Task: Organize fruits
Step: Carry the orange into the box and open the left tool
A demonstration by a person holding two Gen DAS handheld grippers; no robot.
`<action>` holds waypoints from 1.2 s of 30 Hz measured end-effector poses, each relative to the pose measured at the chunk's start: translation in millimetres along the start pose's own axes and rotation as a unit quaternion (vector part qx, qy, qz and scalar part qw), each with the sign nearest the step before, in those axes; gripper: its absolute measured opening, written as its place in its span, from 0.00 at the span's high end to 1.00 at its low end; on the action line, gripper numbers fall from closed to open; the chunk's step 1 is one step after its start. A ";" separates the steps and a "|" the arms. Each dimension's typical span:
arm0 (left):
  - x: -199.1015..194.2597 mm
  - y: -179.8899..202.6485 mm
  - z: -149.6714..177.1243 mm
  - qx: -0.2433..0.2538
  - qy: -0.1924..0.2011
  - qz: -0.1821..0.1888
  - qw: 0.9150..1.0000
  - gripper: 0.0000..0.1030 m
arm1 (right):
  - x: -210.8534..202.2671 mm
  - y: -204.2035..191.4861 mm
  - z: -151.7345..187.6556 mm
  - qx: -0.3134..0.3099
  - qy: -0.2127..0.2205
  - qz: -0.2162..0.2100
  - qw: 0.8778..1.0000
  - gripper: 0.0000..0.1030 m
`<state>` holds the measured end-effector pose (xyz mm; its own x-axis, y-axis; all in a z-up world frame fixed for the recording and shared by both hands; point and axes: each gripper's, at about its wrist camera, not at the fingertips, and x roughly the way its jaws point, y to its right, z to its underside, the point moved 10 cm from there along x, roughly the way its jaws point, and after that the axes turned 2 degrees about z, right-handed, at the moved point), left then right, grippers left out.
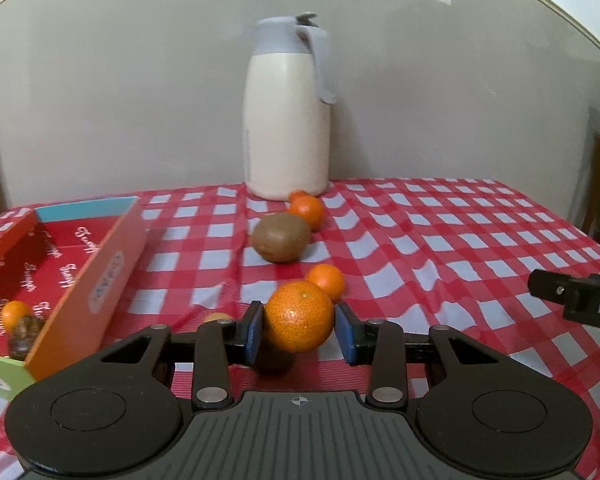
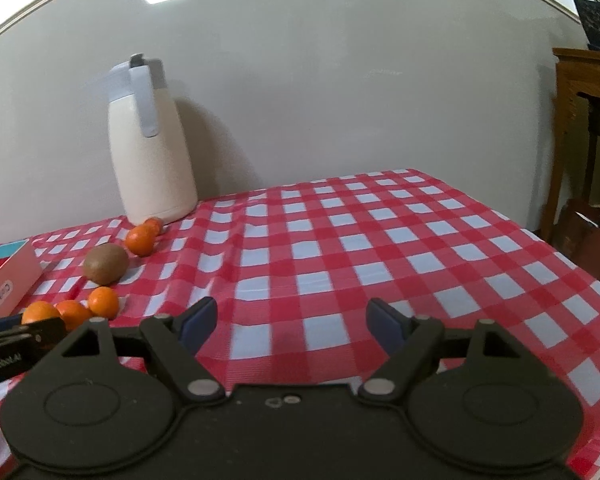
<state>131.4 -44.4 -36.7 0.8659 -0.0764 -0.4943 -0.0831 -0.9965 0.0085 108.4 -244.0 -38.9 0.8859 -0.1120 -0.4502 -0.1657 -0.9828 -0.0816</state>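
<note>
Box [image 1: 100,276] script illegible; right tool [image 1: 572,300] reads "DA".

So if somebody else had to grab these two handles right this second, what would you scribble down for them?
Left gripper: shut on a tangerine, lifted off the cloth.
Right gripper: open, holding nothing, over bare checked tablecloth.
Box at the left: already holds one small orange fruit and a dark item I cannot identify.
Still loose on the cloth: a kiwi, a small tangerine beside the held one, more near the jug.
Next, likely: carry the held tangerine to the box.
</note>
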 end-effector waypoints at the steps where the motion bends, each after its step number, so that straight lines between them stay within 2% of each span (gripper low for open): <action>1: -2.4 -4.3 -1.0 -0.001 0.002 -0.002 1.000 0.62 | -0.3 -3.6 -0.1 -0.001 0.000 -0.002 1.000 0.21; 12: -29.0 -63.8 -3.6 -0.019 0.027 -0.038 0.999 0.62 | -1.0 -65.2 -3.7 -0.016 0.008 -0.049 0.999 0.21; 21: -46.9 -140.2 -5.4 -0.043 0.052 -0.096 0.993 0.62 | -1.3 -120.1 -4.3 -0.024 0.015 -0.089 0.996 0.21; 30: -45.2 -225.8 13.9 -0.095 0.020 -0.159 0.983 0.62 | 4.8 -164.4 -0.1 -0.041 0.011 -0.121 0.992 0.21; 32: -44.3 -235.2 18.9 -0.101 0.015 -0.162 0.981 0.62 | 5.6 -171.2 0.7 -0.043 0.009 -0.127 0.991 0.21; 36: -42.6 -233.8 20.1 -0.078 0.012 -0.175 0.981 0.62 | 6.3 -181.2 3.3 -0.048 0.005 -0.135 0.990 0.21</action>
<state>104.0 192.5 -35.0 0.8399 0.2724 -0.4694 0.2959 -0.9549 -0.0247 142.6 -66.1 -29.8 0.8967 0.1553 -0.4145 0.1189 -0.9865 -0.1123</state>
